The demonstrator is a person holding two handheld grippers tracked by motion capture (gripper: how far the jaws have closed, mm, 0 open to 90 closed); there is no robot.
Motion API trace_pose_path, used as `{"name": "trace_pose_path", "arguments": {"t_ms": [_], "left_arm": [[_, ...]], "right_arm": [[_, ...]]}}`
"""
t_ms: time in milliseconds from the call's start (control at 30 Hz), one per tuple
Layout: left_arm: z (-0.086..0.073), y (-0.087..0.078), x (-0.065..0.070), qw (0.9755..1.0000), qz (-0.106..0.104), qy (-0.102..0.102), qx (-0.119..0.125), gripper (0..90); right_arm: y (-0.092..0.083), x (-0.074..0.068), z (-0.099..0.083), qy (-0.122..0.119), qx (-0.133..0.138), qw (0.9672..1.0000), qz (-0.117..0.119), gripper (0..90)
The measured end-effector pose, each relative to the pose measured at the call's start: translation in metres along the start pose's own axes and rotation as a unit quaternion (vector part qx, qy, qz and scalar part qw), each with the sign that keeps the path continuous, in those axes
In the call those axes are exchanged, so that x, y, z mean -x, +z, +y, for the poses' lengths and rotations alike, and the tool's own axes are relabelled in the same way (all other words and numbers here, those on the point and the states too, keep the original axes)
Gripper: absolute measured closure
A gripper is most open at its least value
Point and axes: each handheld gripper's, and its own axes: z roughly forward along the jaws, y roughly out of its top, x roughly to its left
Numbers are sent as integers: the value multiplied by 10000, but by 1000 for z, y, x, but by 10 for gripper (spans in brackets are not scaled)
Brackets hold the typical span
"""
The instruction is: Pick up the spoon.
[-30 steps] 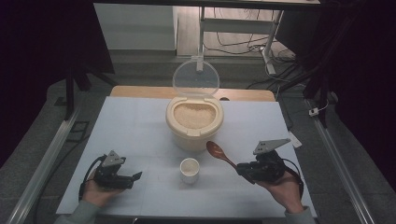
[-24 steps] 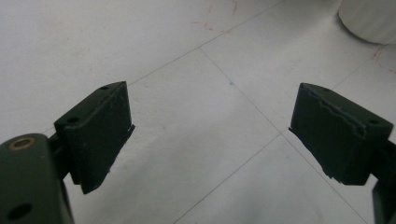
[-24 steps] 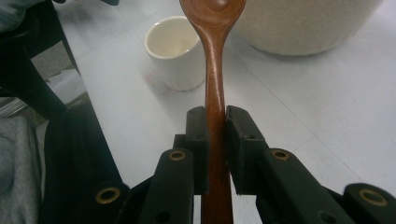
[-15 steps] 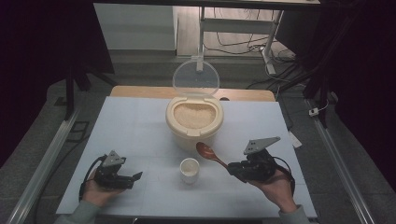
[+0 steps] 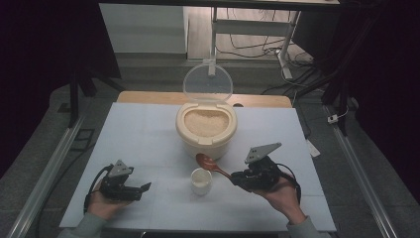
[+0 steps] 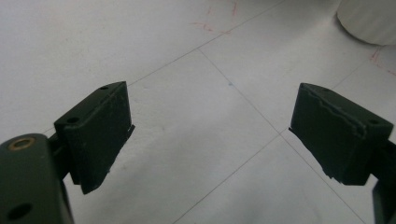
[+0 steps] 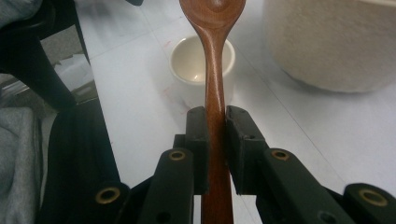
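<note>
A wooden spoon [image 5: 212,164], clamped by its handle in the right tool [image 5: 238,177], hangs over the white surface [image 5: 148,129] between cup [image 5: 201,180] and open rice container [image 5: 206,130]. The left tool [image 5: 141,189] rests released. Next, likely: dip into the rice.

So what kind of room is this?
Probably a lab or test room, not a kitchen: the white table sits between metal rails, with loose cables on the floor behind.
</note>
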Motion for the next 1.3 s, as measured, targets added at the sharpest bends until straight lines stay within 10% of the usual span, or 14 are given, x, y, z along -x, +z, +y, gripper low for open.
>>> {"name": "trace_pose_path", "arguments": {"t_ms": [733,1000,1300], "left_arm": [[4,-3,4,9999,-54,70,67,125],[33,-22,27,9975,-306,493,394,138],[74,-38,63,9889,-730,1158,581,147]], "right_arm": [[30,-4,24,-332,-200,9989,249,792],[35,-4,24,-416,-261,9985,241,792],[40,-7,26,-523,-311,9978,270,792]]}}
